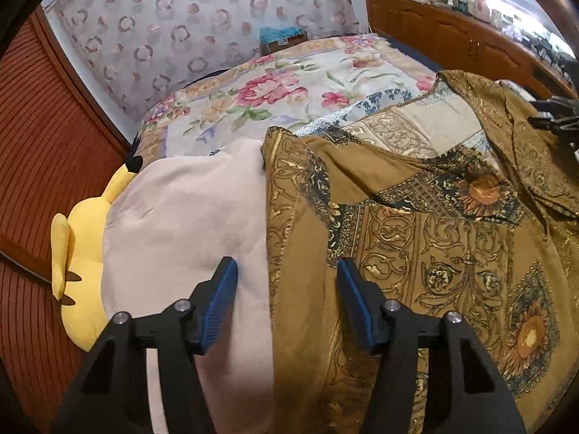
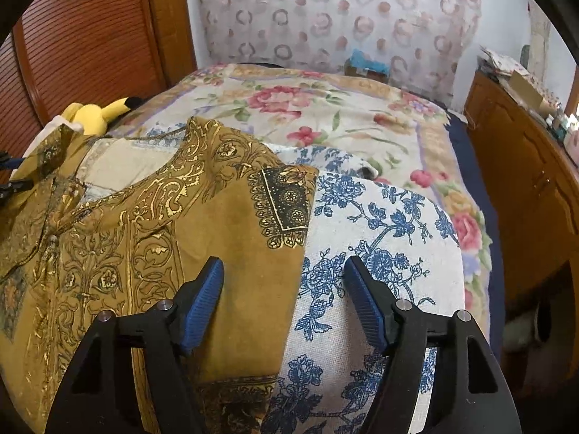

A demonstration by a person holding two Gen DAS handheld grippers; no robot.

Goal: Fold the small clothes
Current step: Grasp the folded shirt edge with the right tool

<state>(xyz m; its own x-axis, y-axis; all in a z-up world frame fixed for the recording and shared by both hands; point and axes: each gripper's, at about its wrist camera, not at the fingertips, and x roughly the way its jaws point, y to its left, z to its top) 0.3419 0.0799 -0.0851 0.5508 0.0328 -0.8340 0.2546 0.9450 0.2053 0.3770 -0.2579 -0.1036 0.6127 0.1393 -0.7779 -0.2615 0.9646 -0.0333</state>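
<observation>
A mustard-brown garment printed with gold scrollwork and sunflowers (image 1: 416, 238) is spread across the bed, filling the centre and right of the left wrist view and the left half of the right wrist view. The left gripper (image 1: 287, 271) is seen with its blue-padded fingers (image 1: 220, 300) apart, astride the garment's left edge and a plain pale pink cloth (image 1: 188, 217), nothing being clamped. The right gripper (image 2: 284, 271) is likewise parted over the garment's right edge and a blue-flowered white cloth (image 2: 380, 224).
</observation>
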